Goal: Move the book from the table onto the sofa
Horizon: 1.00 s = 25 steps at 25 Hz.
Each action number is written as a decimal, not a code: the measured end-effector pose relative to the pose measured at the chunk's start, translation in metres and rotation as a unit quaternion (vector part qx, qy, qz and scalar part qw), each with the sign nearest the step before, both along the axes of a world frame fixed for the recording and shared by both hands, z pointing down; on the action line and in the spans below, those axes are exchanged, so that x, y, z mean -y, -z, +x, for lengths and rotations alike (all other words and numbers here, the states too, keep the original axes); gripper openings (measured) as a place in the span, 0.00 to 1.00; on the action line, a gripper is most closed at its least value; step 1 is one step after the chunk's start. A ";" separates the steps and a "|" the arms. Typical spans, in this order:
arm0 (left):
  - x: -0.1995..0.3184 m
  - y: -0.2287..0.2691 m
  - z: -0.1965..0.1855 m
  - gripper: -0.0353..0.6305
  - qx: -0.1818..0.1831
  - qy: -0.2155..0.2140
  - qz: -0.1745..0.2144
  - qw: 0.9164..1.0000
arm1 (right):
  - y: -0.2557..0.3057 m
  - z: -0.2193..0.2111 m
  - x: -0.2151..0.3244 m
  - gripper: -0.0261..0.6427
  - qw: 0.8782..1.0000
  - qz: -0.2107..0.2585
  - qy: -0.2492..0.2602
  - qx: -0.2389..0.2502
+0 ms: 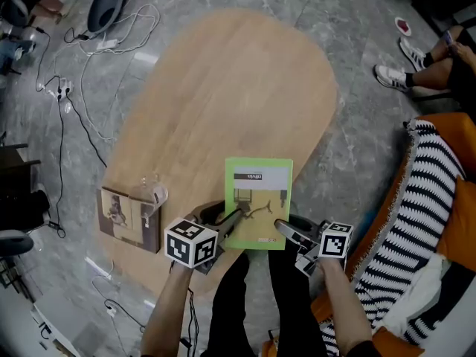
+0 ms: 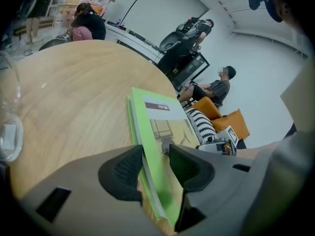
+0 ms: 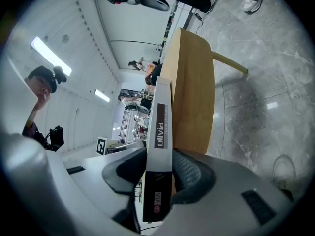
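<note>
A green book [image 1: 259, 203] with a grey title band lies at the near edge of the oval wooden table [image 1: 223, 88]. My left gripper [image 1: 230, 218] is at the book's near left corner and my right gripper [image 1: 286, 229] at its near right corner. In the left gripper view the book [image 2: 157, 117] runs between the two dark pads, and the left gripper [image 2: 155, 161] is shut on it. In the right gripper view the book's spine [image 3: 160, 127] stands edge-on between the pads, with the right gripper [image 3: 160, 173] shut on it.
The orange sofa [image 1: 454, 229] with a black-and-white striped throw [image 1: 420, 199] stands to the right. A small brown box [image 1: 123, 214] and a clear glass [image 1: 152, 192] sit at the table's near left. Cables [image 1: 89, 88] trail on the floor at left. A seated person's shoes [image 1: 394, 73] are at the upper right.
</note>
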<state>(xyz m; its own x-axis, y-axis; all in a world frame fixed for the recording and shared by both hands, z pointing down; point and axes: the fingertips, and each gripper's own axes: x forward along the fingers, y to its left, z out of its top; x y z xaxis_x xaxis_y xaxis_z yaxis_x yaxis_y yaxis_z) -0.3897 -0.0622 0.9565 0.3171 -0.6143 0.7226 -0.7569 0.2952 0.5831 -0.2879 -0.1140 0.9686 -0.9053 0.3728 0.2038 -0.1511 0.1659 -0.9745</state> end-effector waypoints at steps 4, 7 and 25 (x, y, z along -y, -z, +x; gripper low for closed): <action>-0.005 0.002 -0.006 0.30 0.011 0.002 -0.003 1.000 | 0.004 0.001 0.003 0.29 1.000 -0.003 -0.015 0.008; -0.009 0.011 -0.016 0.30 0.013 0.017 0.000 1.000 | 0.012 0.001 0.009 0.28 1.000 -0.002 -0.025 0.013; -0.014 0.146 -0.025 0.17 0.119 0.088 0.066 0.987 | 0.128 0.007 0.040 0.27 0.995 -0.026 -0.091 0.038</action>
